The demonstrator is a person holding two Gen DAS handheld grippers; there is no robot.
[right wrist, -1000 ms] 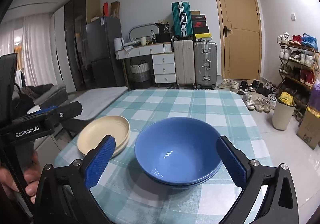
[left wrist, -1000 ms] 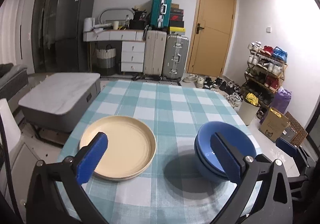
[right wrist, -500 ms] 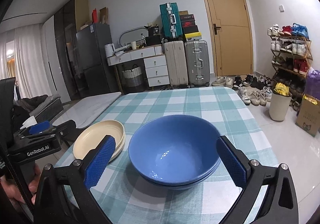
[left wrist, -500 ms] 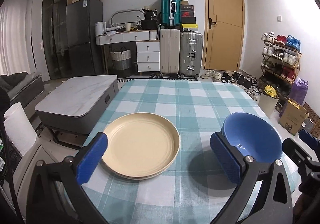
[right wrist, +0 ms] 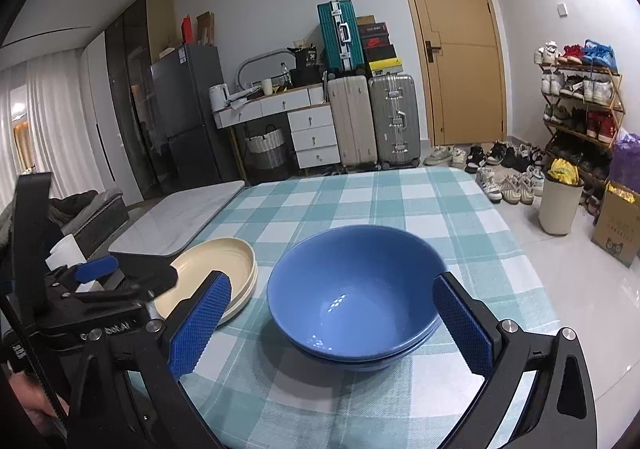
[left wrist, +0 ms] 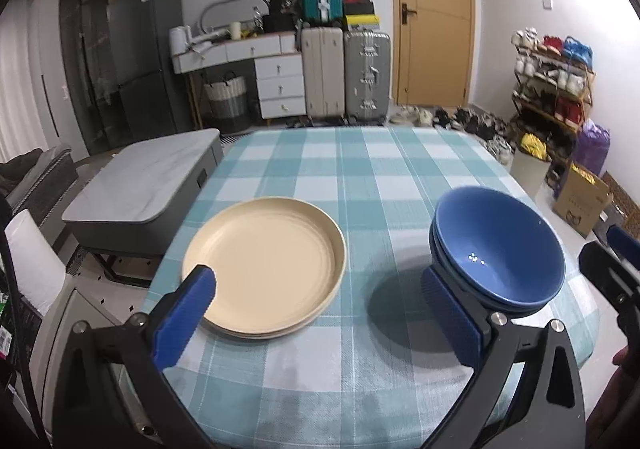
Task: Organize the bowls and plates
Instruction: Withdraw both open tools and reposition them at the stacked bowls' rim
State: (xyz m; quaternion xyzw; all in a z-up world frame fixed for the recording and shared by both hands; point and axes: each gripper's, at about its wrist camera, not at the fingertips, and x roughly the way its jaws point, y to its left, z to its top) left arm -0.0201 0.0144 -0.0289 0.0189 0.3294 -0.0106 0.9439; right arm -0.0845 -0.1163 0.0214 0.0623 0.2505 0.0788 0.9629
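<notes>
Right now your left gripper (left wrist: 318,315) is spread wide with nothing between its blue pads (left wrist: 186,315), hanging above the near edge of the checked tablecloth (left wrist: 360,177). The cream plates (left wrist: 264,265) lie flat, rims up, on the left half of the table; there look to be two stacked, judging by the doubled rim at the near edge. Being round, they have no long axis. Your left pad overlaps the stack's near-left rim in the left wrist view, but you cannot tell whether it touches.

Your right gripper (right wrist: 332,323) is likewise fully spread and holds nothing. The blue bowls (right wrist: 352,297) sit between its fingers in the right wrist view, mouths upward, one nested inside the other, on the right half of the cloth near the table's right edge. Neither pad visibly presses the bowls. Plates and bowls stand apart, with bare cloth between them.

Far behind, suitcases (left wrist: 346,75) stand beside a wooden door (left wrist: 434,21).
</notes>
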